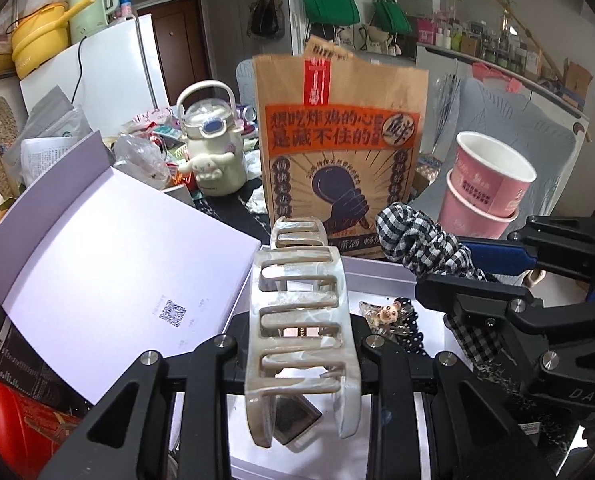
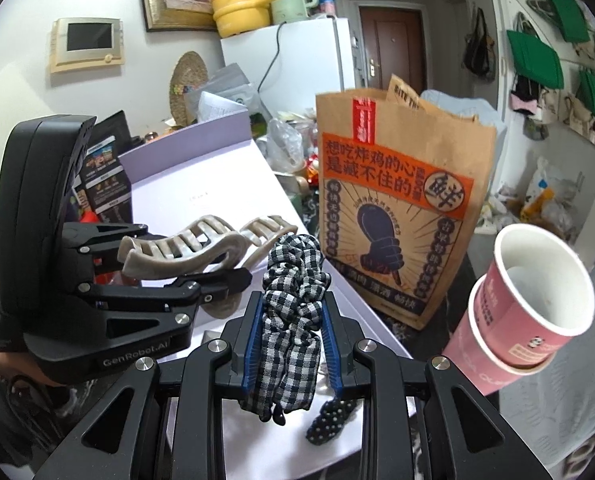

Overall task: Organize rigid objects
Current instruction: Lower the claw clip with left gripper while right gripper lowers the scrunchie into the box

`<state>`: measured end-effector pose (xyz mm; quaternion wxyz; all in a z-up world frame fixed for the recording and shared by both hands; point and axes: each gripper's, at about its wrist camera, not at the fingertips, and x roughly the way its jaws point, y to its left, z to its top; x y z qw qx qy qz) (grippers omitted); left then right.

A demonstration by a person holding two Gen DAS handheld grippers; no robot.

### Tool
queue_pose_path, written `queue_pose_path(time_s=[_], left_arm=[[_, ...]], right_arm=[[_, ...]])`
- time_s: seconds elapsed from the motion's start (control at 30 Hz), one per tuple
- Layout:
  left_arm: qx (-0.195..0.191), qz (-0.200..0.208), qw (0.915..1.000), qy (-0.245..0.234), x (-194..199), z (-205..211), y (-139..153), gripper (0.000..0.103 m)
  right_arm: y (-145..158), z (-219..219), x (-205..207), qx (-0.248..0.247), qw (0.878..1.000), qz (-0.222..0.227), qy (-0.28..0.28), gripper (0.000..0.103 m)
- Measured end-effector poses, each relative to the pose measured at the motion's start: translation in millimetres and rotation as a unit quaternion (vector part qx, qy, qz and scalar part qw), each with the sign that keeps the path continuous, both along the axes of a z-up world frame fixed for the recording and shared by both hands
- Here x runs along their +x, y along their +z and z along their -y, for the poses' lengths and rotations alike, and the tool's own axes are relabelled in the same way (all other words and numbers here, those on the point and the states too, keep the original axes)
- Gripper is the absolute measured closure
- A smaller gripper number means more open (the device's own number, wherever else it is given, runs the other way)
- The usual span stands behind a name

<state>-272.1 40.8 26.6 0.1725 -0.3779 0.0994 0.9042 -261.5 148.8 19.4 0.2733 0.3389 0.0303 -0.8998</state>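
Observation:
My left gripper (image 1: 297, 344) is shut on a large cream marbled hair claw clip (image 1: 297, 320), held above an open white box (image 1: 377, 276). The clip also shows in the right wrist view (image 2: 189, 248), held by the left gripper (image 2: 217, 280). My right gripper (image 2: 291, 320) is shut on a black-and-white gingham scrunchie (image 2: 293, 304), which also shows in the left wrist view (image 1: 417, 236) beside the right gripper (image 1: 493, 272). A small hair clip with a dog charm and dotted fabric (image 1: 389, 316) lies in the box. A black dotted hair piece (image 2: 329, 420) lies under the right gripper.
The box's lavender lid (image 1: 109, 248) stands open on the left. A brown paper takeaway bag (image 1: 341, 152) stands behind the box. Two stacked pink paper cups (image 1: 485, 184) are at the right. A cream kettle-shaped bottle (image 1: 213, 148) and clutter sit behind.

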Motion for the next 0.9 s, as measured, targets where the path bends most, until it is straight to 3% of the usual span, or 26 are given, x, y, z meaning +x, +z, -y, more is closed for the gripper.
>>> queue_pose_path(time_s=[0.9], left_arm=[[-0.032,0.076,0.9964,-0.017,-34,-17,-58,0.075]], right_arm=[[-58,9,-37,0.027,0.997,0.070,-0.008,0.076]])
